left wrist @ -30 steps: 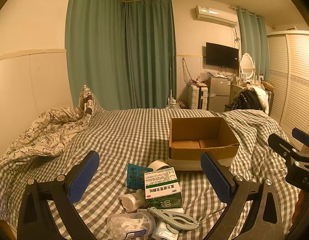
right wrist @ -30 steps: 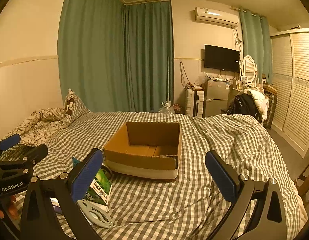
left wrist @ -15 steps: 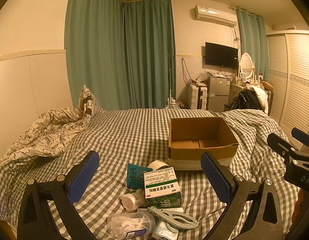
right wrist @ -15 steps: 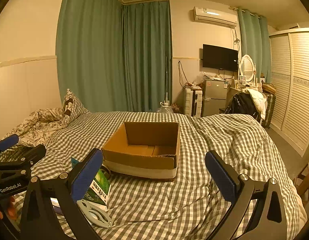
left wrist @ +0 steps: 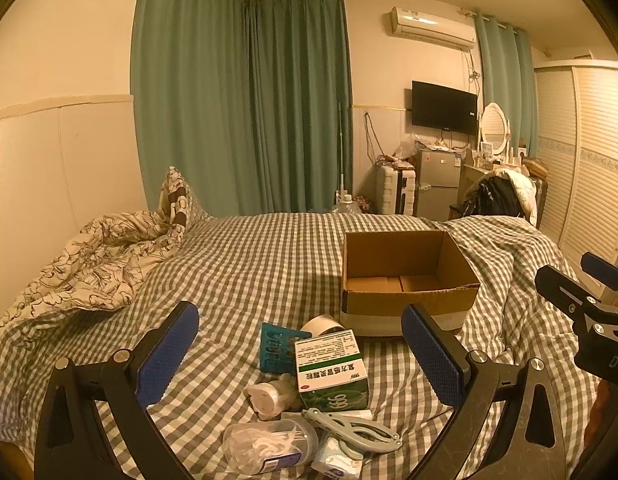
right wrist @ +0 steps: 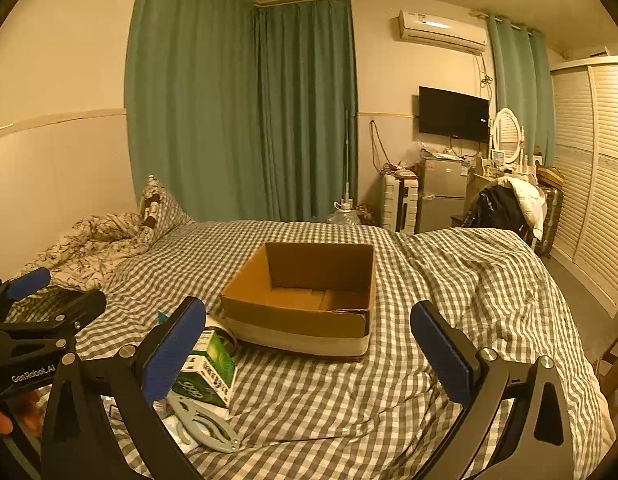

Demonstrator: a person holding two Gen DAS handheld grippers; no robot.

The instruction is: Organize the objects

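From the left wrist camera, the left gripper point(left wrist: 299, 350) hangs low over the checked bedspread point(left wrist: 249, 264), its blue pads spread wide with nothing between them. Right under it lies the little heap to be sorted: a green and white medicine box point(left wrist: 331, 368), a teal blister pack point(left wrist: 279, 346) just behind it, a roll of tape point(left wrist: 321, 324) touching the cardboard box point(left wrist: 405, 280), a small white bottle point(left wrist: 269, 396) on its side, a clear tub of cotton swabs point(left wrist: 265, 446) and a grey plastic clip point(left wrist: 351, 430) lying over a tissue packet point(left wrist: 335, 458). The carton sits open and looks empty. I'd judge the medicine box light and stiff, easiest taken across its narrow sides; the tub is smooth and round, so likely to slip; the blister pack is thin and flat on soft bedding, awkward to get under. The right gripper point(left wrist: 589, 304) shows at the far right edge.

From the right wrist camera, the right gripper point(right wrist: 309, 350) is also wide open and holds nothing, level and pointed at the cardboard box, which sits straight ahead between its fingers. The heap is down at its left, partly hidden by the left finger point(right wrist: 173, 350). The left gripper appears at the left edge, held level, with a fingertip of the person's hand point(right wrist: 1, 424) showing below.
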